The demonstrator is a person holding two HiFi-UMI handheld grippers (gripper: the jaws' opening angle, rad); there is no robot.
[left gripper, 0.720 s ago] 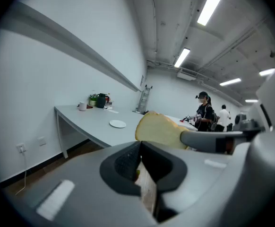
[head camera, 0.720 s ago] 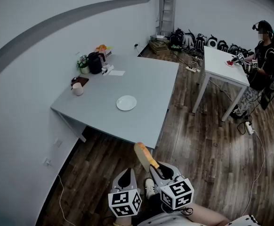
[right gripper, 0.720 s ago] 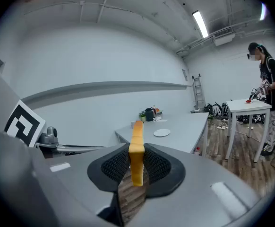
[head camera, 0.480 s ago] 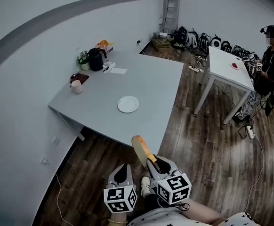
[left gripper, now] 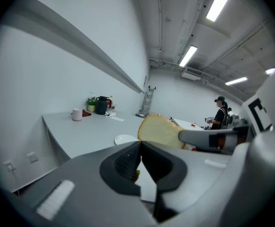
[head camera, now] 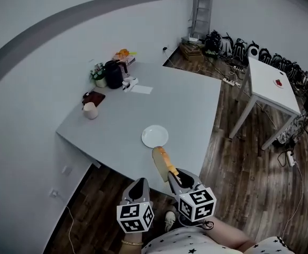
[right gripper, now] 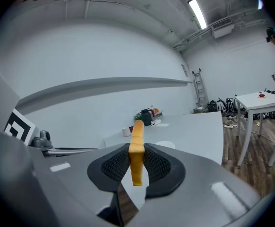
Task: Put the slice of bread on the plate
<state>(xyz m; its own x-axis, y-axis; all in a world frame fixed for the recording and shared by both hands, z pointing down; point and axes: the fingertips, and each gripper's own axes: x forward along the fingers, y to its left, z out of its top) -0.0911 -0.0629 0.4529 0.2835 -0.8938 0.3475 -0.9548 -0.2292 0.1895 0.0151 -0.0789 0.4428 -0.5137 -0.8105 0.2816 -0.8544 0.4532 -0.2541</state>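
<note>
Right gripper view shows the right gripper [right gripper: 136,156] clamped on a thin tan slice of bread [right gripper: 137,135], seen edge-on and upright. Left gripper view alone shows the slice's broad face, and the left gripper [left gripper: 141,148] closed on nothing. Head view places the slice over the grey table [head camera: 117,121], just near of the round white plate [head camera: 155,136].

Plate [head camera: 155,136] on table [head camera: 191,102], bread slice [head camera: 161,162] just before it
</note>
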